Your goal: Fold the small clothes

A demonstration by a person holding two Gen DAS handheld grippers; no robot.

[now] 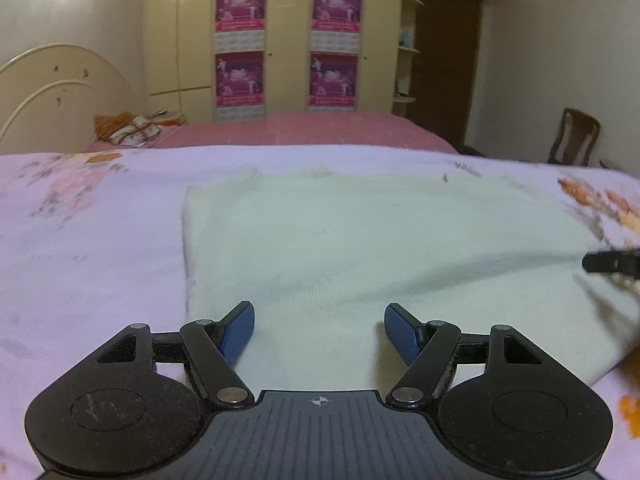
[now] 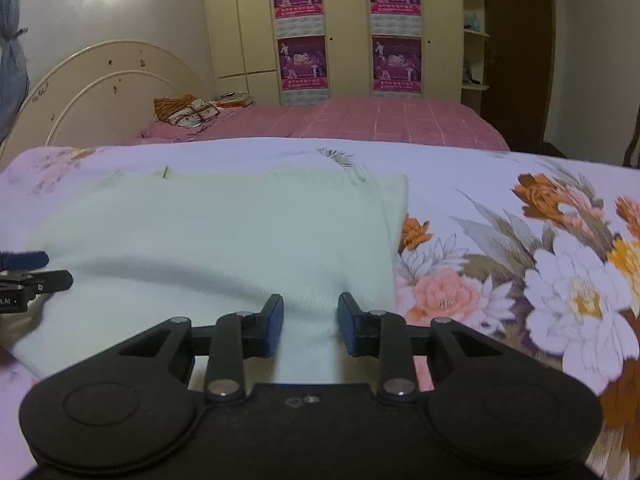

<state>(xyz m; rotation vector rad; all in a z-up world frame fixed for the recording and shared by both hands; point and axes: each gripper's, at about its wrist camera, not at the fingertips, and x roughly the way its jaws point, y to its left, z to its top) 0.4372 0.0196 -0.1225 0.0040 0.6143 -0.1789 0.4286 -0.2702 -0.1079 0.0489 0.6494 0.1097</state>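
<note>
Cloth (image 1: 360, 240), pale, lay flat on floral bedsheet (image 1: 80, 240); left gripper (image 1: 319, 330) hovered over near hem, jaws wide, empty. Right wrist view: right gripper (image 2: 311, 326) straddled hem, jaws half-parted, grip unclear. Judged pre-fold grasp; next, pinch both corners.

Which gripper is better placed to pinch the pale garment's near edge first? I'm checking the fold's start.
Probably right. The right gripper has narrower jaws already straddling a raised ridge of the pale garment near its corner. The left gripper stands wide open over flat cloth.
</note>
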